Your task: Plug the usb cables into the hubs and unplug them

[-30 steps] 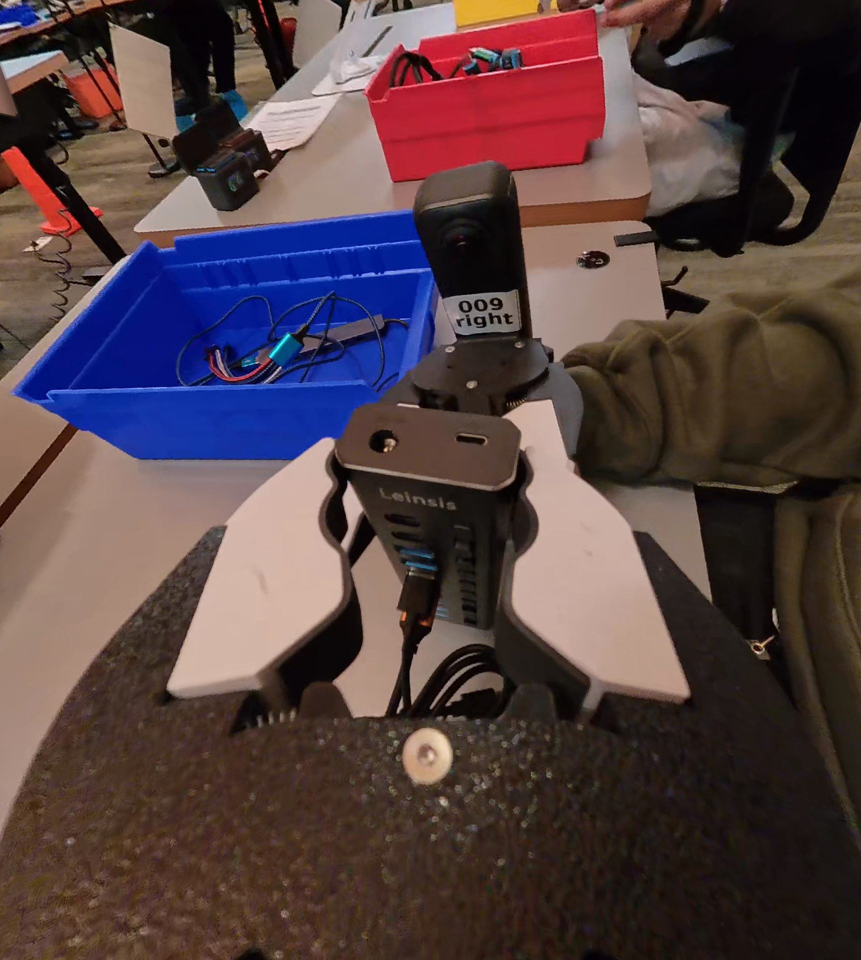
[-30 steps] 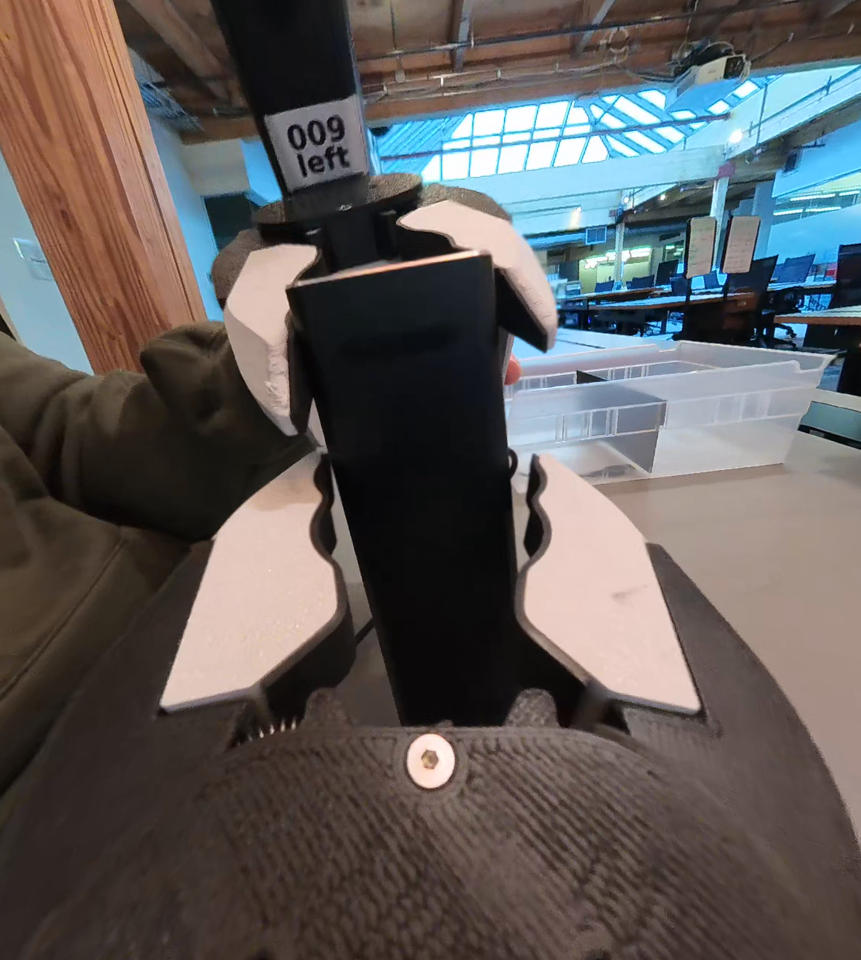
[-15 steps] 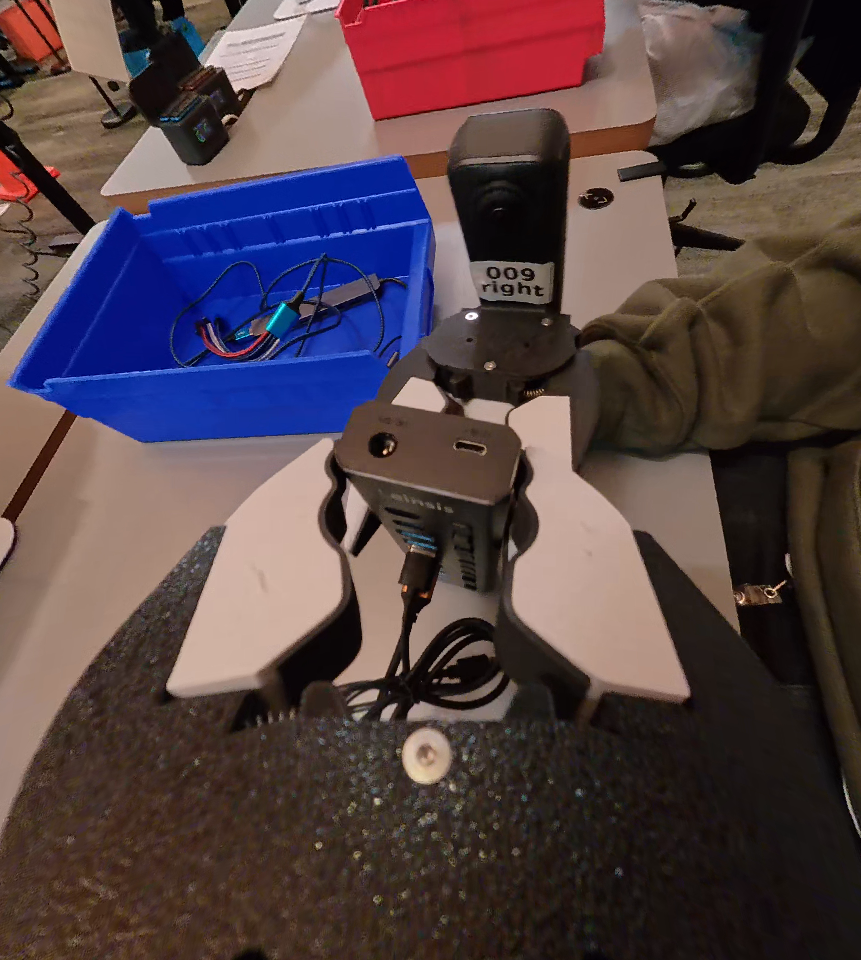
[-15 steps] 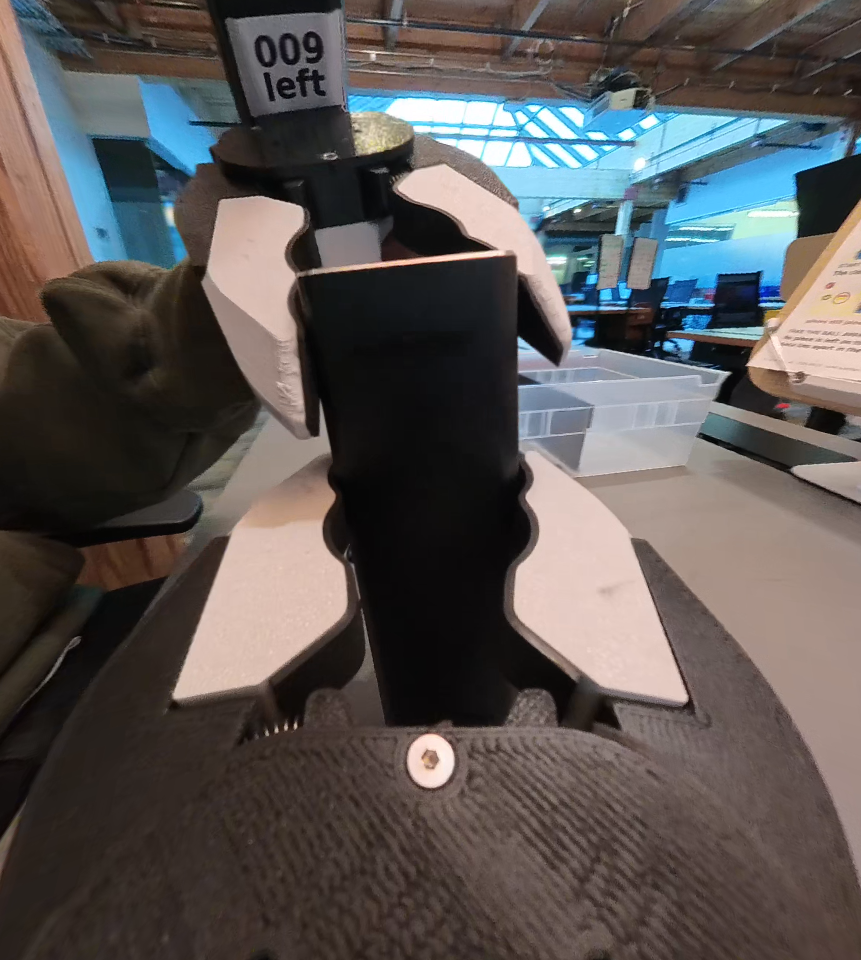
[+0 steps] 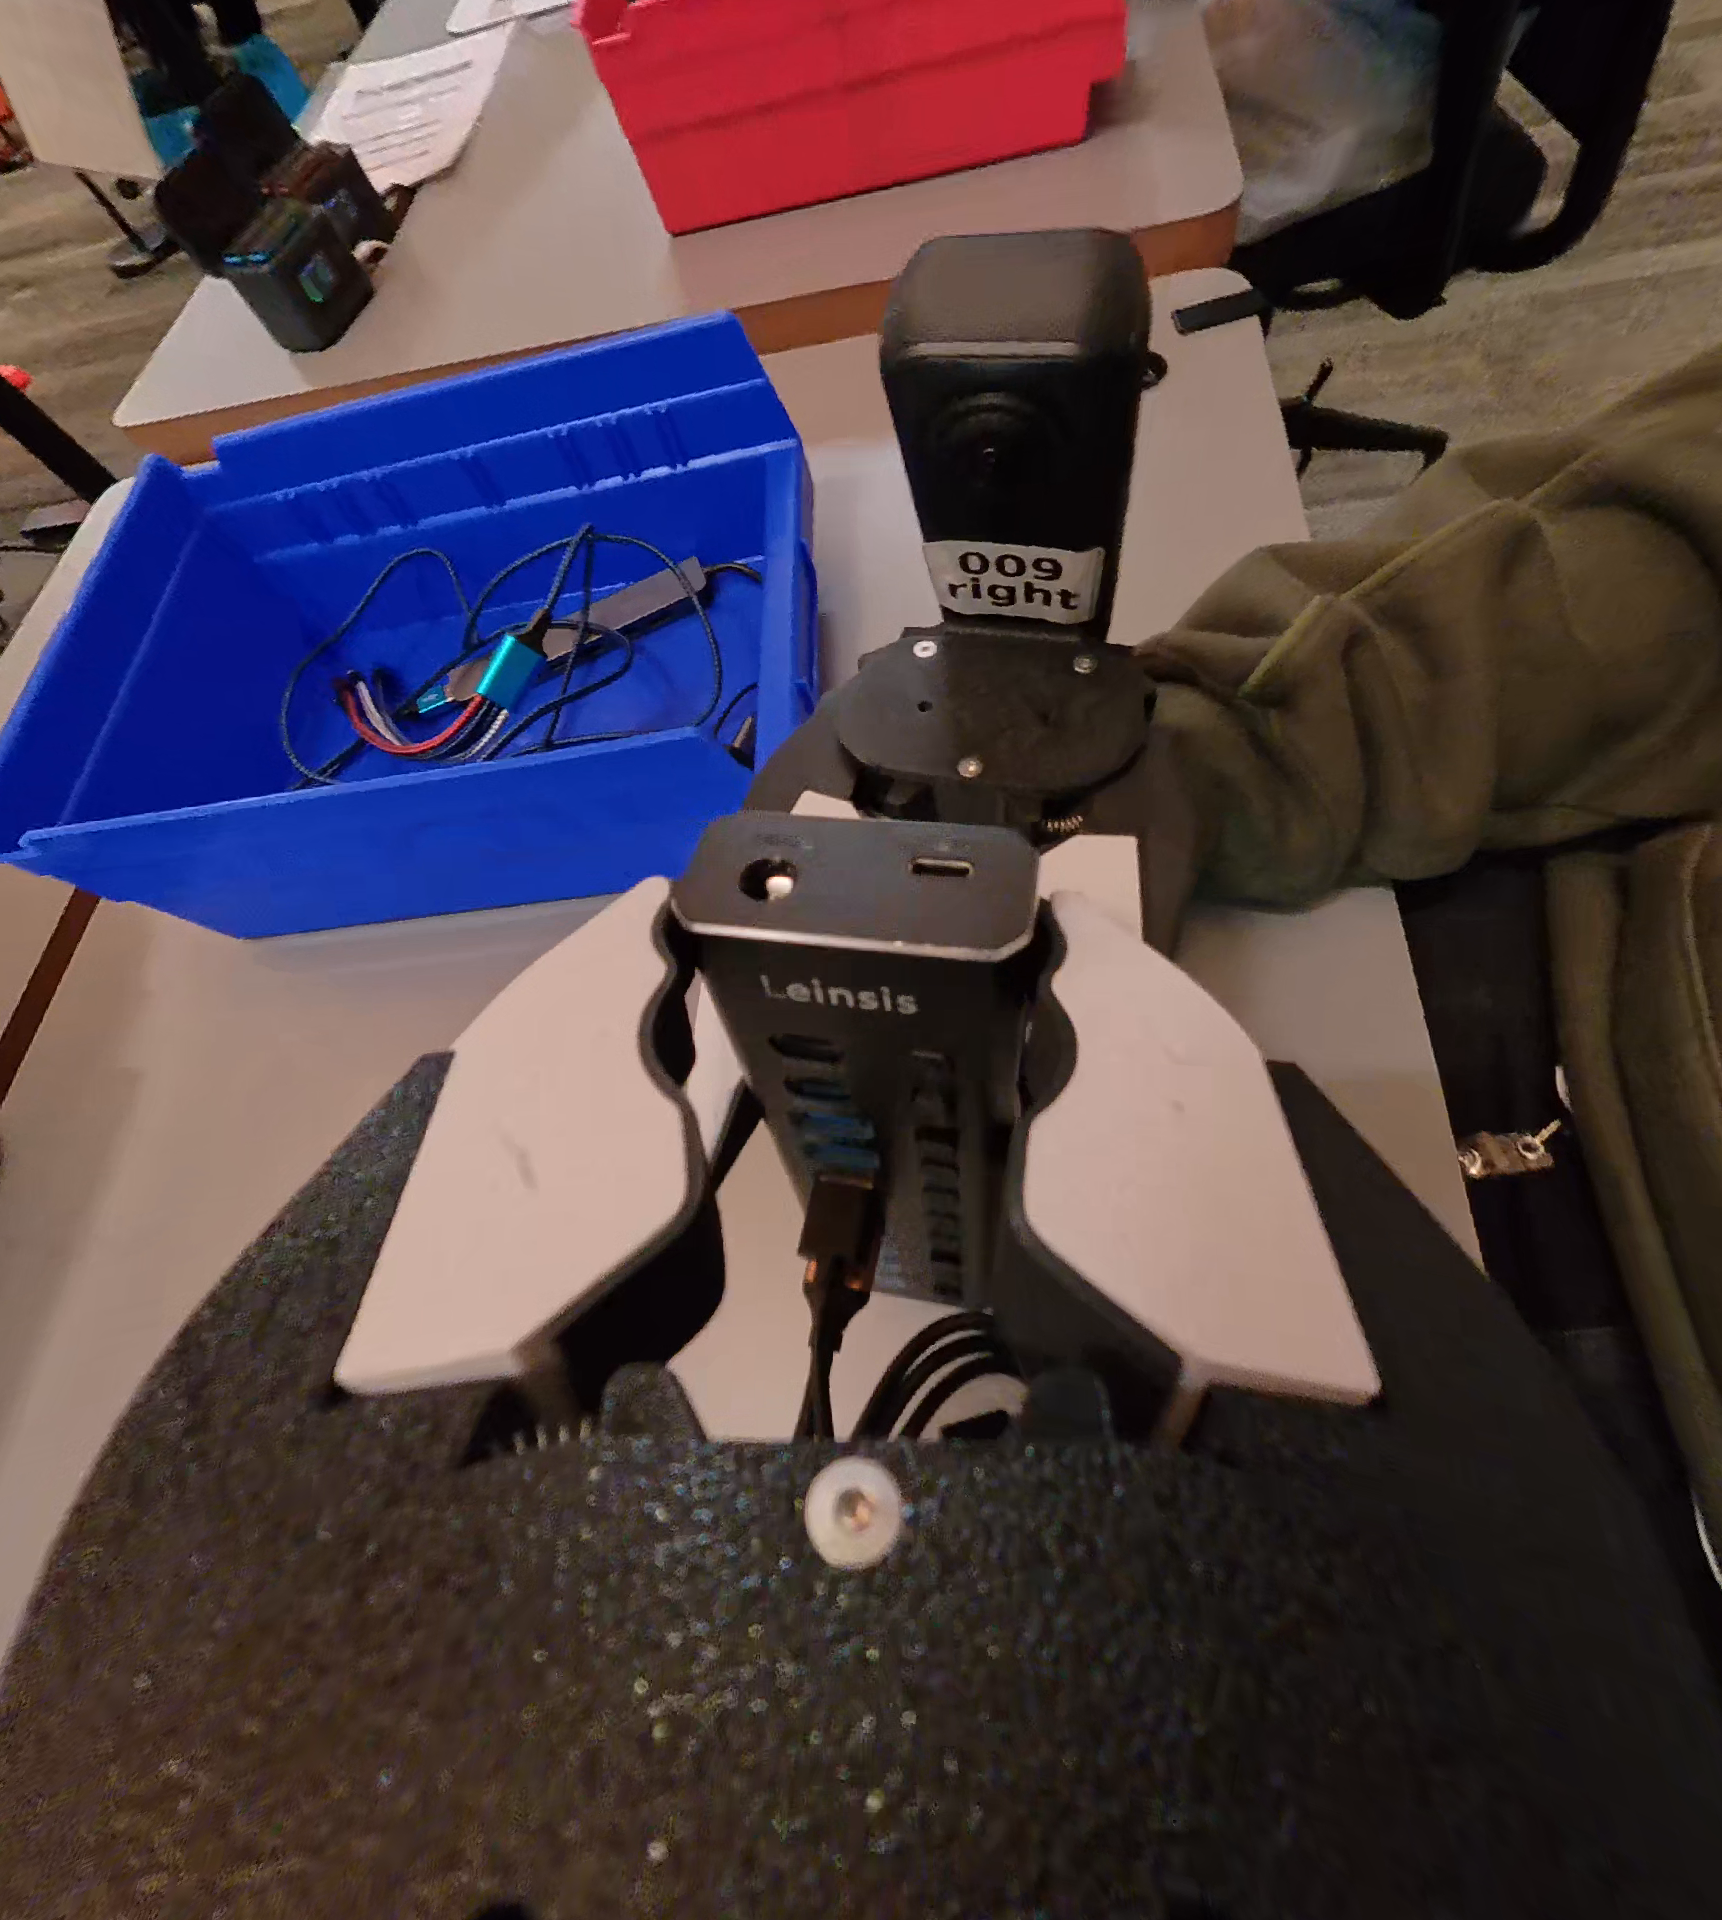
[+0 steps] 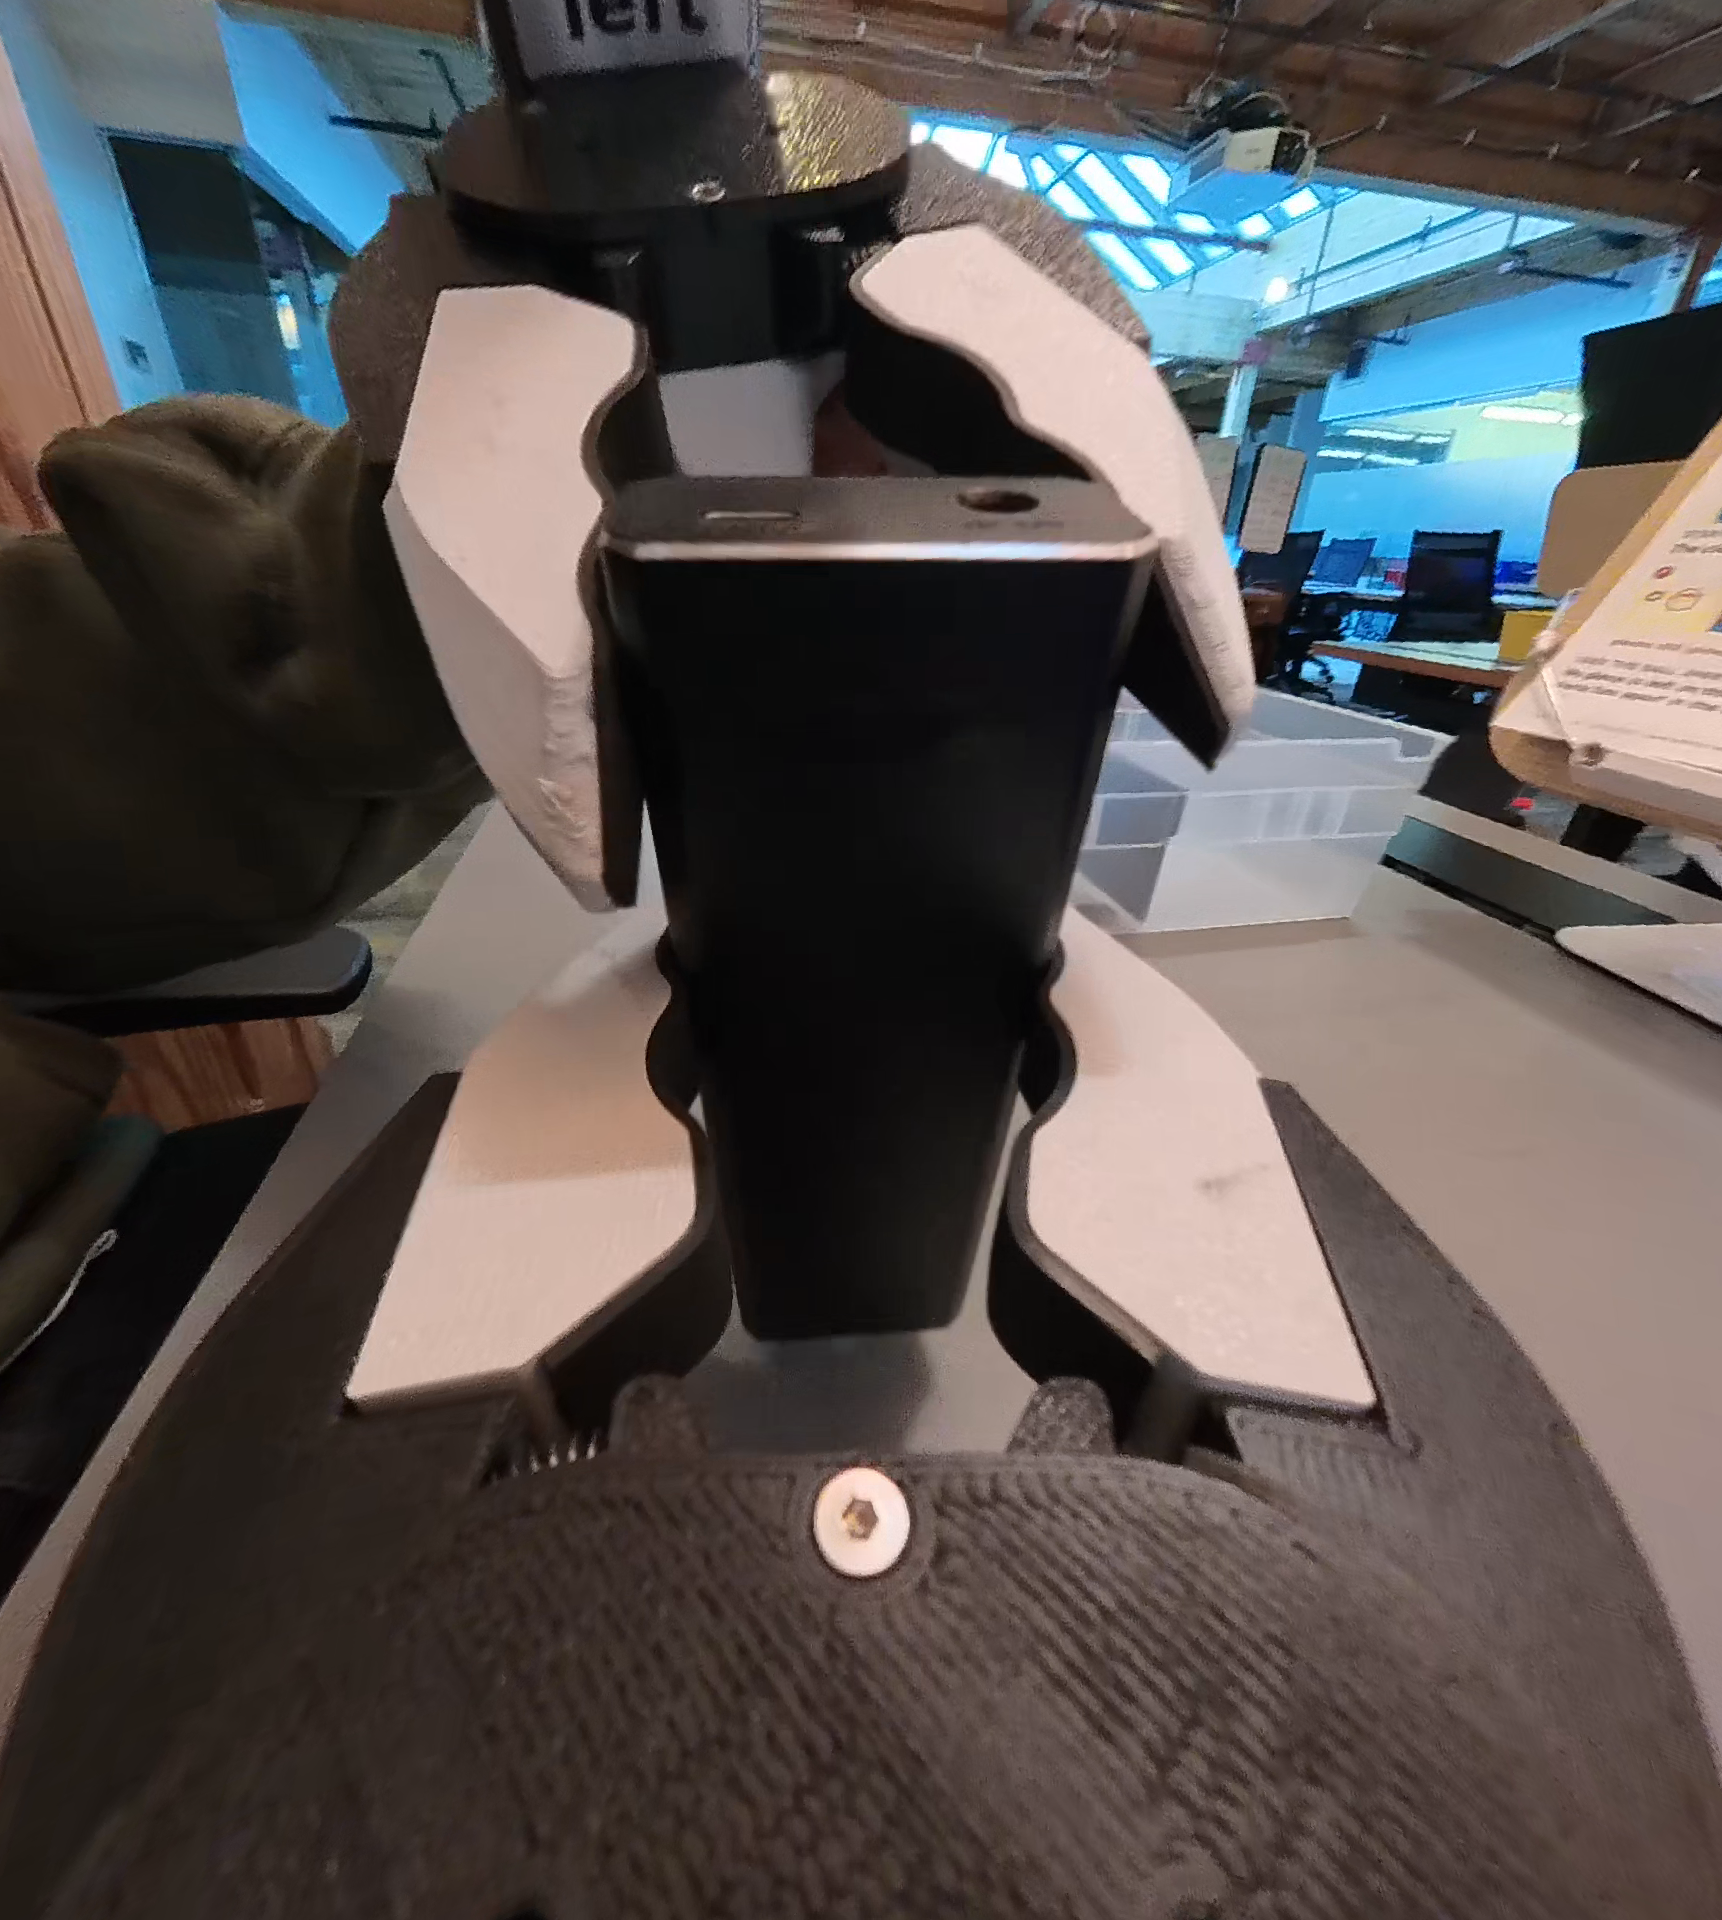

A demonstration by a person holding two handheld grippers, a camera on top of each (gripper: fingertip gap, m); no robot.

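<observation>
A black USB hub (image 5: 857, 997) stands upright over the grey table (image 5: 213, 1091), held from both sides. My left gripper (image 5: 857, 914) is shut on its upper part. A black USB cable plug (image 5: 836, 1236) sits in a lower port on the hub's face, and its cable (image 5: 930, 1371) coils below. My right gripper (image 5: 982, 727) faces me from behind the hub. In the right wrist view the right gripper (image 6: 857, 966) is shut on the hub's (image 6: 857, 831) plain back, with the left gripper (image 6: 888, 769) clamped higher up near its top end.
A blue bin (image 5: 369, 852) with more cables (image 5: 483, 686) stands to the left of the hub. A red bin (image 5: 867, 114) and black cases (image 5: 296, 260) sit on the farther table. A clear bin (image 6: 1252, 831) and an instruction sheet on a stand (image 6: 1688, 623) are opposite. Olive sleeve (image 5: 1459, 675) at right.
Both grippers have kept hold of the hub. The pair has tilted and shifted, so the hub's top end now shows in the right wrist view and the right gripper looks nearer.
</observation>
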